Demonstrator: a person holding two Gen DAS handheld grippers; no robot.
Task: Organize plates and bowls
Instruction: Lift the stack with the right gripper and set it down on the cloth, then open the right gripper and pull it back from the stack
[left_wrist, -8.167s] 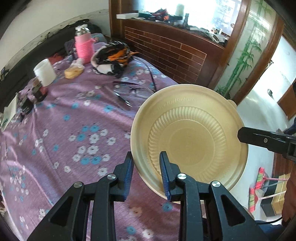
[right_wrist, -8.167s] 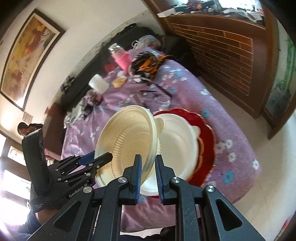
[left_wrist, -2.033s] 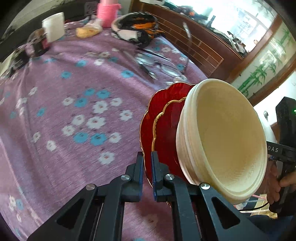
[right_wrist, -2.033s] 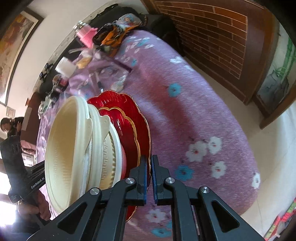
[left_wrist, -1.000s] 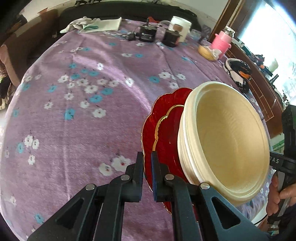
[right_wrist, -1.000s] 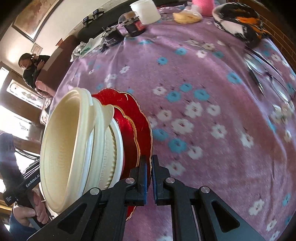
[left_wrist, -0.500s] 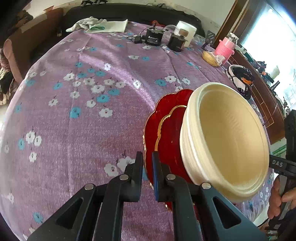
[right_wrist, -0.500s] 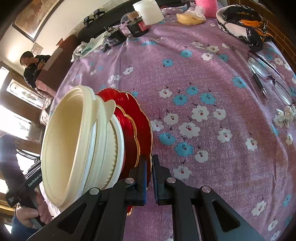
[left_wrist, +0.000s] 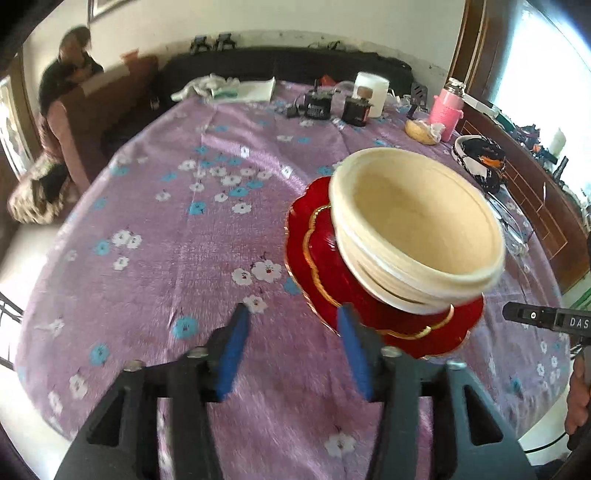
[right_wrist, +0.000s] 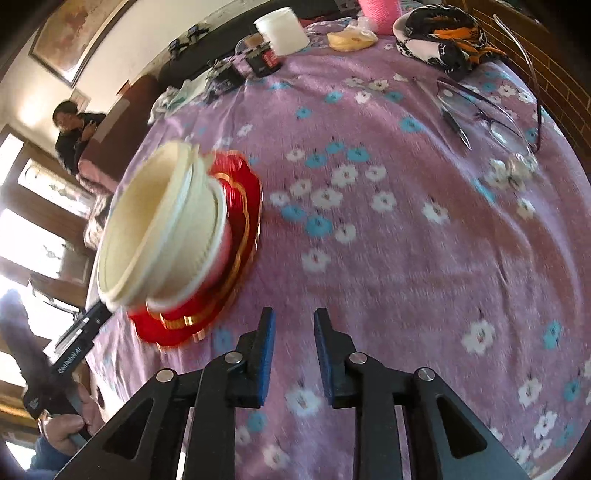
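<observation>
Purple flowered table (left_wrist: 155, 229) fills the view, and on it sit the red plates (left_wrist: 325, 266) with the cream bowls (left_wrist: 417, 229) stacked on top. Left gripper (left_wrist: 293, 347) is just beside the plates' rim, fingers spread, gripping nothing. Right gripper (right_wrist: 293, 349) is near them too, fingers parted and empty

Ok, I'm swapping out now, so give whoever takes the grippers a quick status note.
Left gripper: open, empty, its right finger just in front of the red plates.
Right gripper: open, empty, over the cloth beside the stack.
Things: cream bowls nested on the red plates, all on the cloth.
Done: plates and bowls are in one stack, released.
Left: probably just check that the stack sits steady; blur hides that.
</observation>
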